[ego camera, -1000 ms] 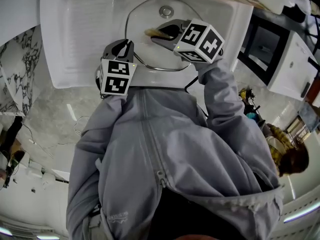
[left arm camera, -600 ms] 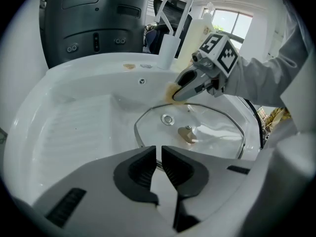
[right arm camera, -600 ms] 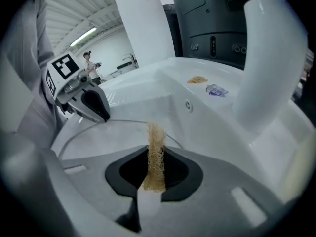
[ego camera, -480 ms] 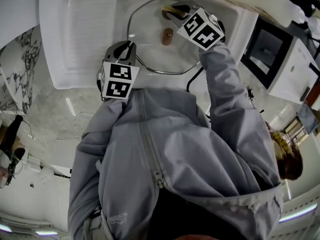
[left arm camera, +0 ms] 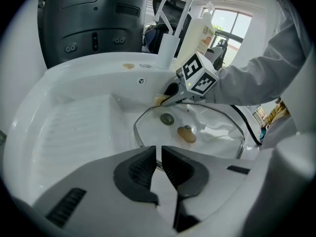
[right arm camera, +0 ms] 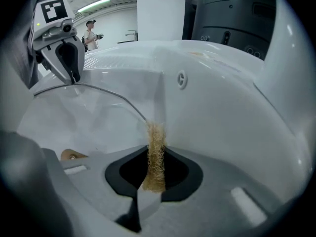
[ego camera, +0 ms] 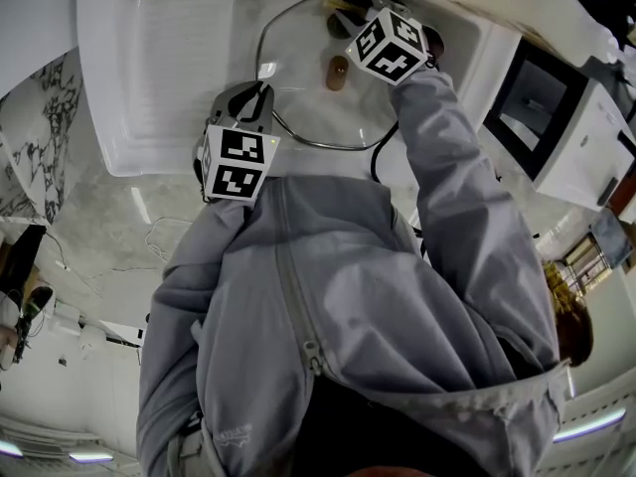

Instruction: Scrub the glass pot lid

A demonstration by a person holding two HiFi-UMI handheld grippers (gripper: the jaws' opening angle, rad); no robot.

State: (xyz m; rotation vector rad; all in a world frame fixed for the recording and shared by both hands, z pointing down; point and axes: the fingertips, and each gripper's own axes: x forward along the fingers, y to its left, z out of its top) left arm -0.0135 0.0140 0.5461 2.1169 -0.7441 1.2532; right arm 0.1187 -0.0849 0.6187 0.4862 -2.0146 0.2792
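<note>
Head view, left tool (ego camera: 258,95) pinching glass pot lid (ego camera: 298,82) rim, right tool (ego camera: 344,10) angled down, clamping fibrous scrubber (right arm camera: 155,152)

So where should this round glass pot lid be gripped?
Probably its thin metal rim at the near edge, coming from the white sink's front, as the left gripper does: the narrow jaws fit it, and the glass face and brown wooden knob stay free for scrubbing.

White sink (ego camera: 159,68), ribbed on one side; drain (left arm camera: 167,118) in basin floor. Faucet (left arm camera: 168,51) and pale bottle (left arm camera: 201,33) behind rim. Dark appliance (left arm camera: 94,19) beyond. Marble counter (ego camera: 99,237) alongside.
</note>
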